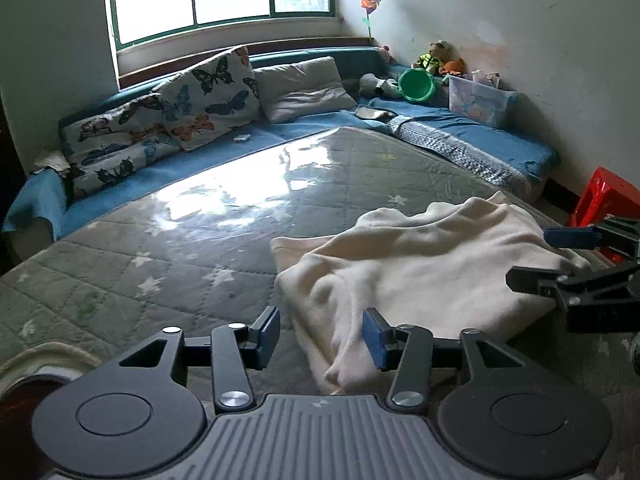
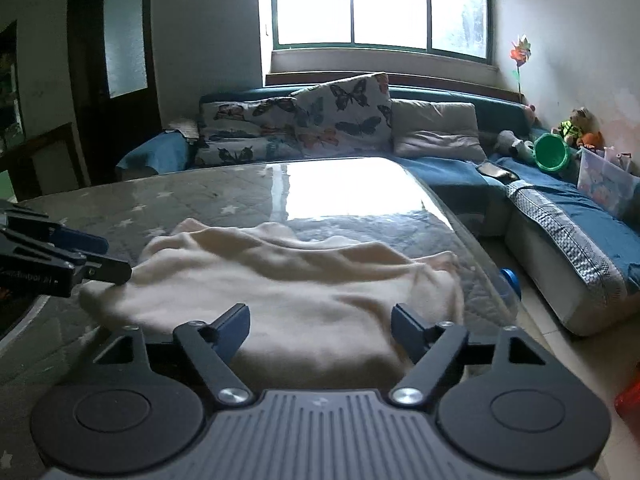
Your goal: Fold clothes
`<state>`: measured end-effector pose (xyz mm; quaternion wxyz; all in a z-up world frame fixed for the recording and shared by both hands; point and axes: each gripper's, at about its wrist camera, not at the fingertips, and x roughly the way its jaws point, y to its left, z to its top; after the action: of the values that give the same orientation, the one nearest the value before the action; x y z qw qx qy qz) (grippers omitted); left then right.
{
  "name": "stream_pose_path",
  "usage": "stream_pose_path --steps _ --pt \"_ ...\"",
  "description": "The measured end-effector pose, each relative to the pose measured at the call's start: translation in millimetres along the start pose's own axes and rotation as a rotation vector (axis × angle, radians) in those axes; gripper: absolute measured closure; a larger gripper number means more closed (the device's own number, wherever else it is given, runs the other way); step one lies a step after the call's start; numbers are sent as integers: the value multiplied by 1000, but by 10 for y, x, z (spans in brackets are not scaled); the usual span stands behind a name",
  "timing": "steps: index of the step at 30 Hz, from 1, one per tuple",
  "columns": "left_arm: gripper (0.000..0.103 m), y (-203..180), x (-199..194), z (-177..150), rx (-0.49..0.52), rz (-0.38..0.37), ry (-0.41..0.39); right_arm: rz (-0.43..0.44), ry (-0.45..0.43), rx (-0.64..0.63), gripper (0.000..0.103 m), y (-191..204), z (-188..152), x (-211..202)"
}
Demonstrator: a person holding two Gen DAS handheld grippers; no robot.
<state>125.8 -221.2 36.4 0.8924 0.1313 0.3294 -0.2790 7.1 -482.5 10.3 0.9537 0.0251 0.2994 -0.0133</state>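
Between both tongs, left (image 1: 322, 338) and right (image 2: 320, 330), each spread wide and empty, the cream garment (image 1: 420, 268) lies rumpled, seemingly doubled over; neat folding remains.

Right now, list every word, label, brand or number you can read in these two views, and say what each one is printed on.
No text reads clearly.
Faint white lettering on the side of the left gripper in the right wrist view: too blurred to read.
Small pale mark on the ribbed grey housing of each gripper: a logo, not letters.
Clear storage box on the sofa: colourful pictures, no legible words.
Cream garment: no label visible.
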Motion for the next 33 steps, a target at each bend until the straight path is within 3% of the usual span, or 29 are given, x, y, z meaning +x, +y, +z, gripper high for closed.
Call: stream_pose_path --steps 14,19,24,33 --pt "37 254 -665 -354 -26 95 -50 49 -54 -6 1 474 -195 -346" --pt "28 393 -988 -629 -64 144 -74 43 -99 -9 0 603 -266 -571" --pt "14 532 -1312 -904 -102 194 -97 50 -84 3 0 663 -359 -666" --pt "5 877 -1771 -1438 -193 328 -100 14 -45 1 0 647 -517 -664"
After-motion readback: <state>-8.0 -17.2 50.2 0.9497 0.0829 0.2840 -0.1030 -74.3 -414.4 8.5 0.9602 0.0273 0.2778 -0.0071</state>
